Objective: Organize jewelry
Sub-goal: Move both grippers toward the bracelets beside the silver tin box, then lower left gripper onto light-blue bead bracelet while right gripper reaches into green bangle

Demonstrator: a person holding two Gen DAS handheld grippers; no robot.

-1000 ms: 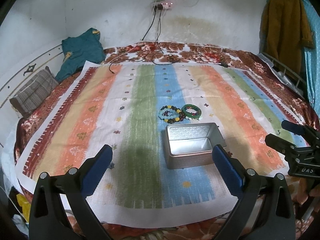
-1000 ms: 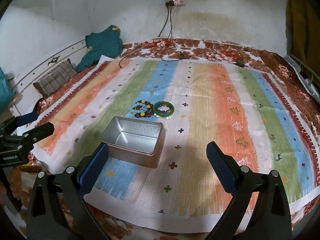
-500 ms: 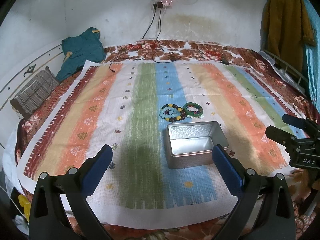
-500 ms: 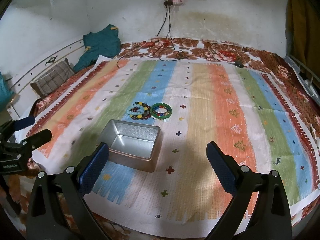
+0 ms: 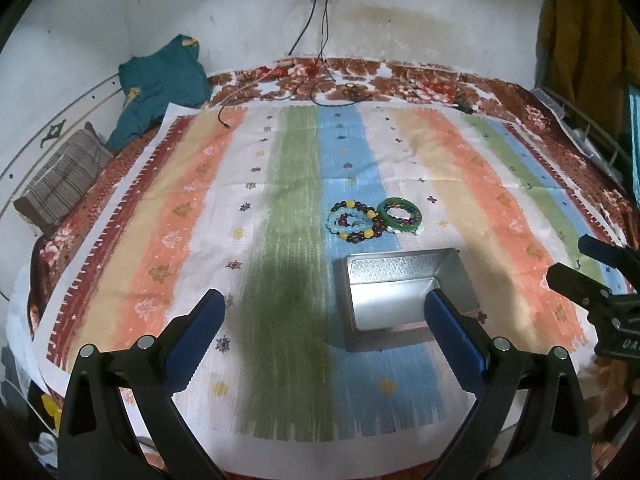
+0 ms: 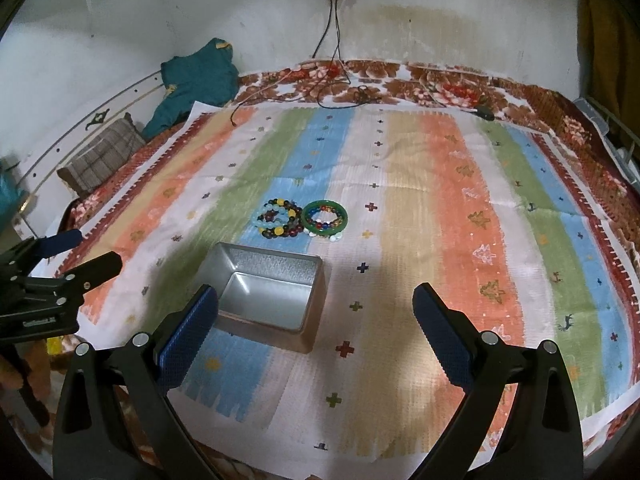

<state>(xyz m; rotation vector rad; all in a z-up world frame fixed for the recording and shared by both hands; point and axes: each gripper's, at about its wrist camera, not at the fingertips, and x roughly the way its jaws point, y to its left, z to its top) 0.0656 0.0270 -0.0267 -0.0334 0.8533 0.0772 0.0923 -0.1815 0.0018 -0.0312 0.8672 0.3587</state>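
Both the left gripper (image 5: 322, 332) and right gripper (image 6: 316, 324) are hanging wide apart, empty. The beaded bracelets (image 6: 280, 218) and green bangle (image 6: 325, 216) are lying just beyond the empty rectangular metal tin (image 6: 266, 294). The overlapping strands risk snagging together during a pinch.

empty metal tin (image 6: 267, 295) near beaded bracelets (image 6: 299, 219) on striped cloth (image 6: 440, 200)

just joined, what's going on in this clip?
A person holds a pair of tongs in each hand over a striped cloth on a bed. The left tongs and right tongs are both open and empty. A pile of beaded bracelets and a green bangle lie on the cloth just beyond an open metal tin, which looks empty. Nothing has been picked up yet.
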